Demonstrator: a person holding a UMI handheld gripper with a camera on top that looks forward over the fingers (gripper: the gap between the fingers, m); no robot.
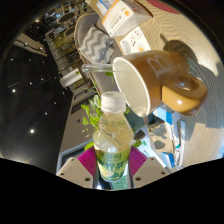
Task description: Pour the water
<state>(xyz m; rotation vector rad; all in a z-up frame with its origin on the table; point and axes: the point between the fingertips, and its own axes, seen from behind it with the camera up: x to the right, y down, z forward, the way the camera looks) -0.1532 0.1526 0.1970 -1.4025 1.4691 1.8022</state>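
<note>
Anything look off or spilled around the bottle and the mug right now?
No spill shows. The whole view is tilted, so the brown mug appears on its side with its mouth towards the water bottle, whose cap is still on. The hand-held gripper grips the bottle between both fingers. Whether the mug has truly tipped cannot be told.

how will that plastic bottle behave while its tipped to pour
The plastic bottle sits between the gripper fingers. Its thin clear wall probably flexes if squeezed. It looks mostly full, so likely fairly heavy. The cap appears on, so nothing would reach the tan mug yet.
</note>
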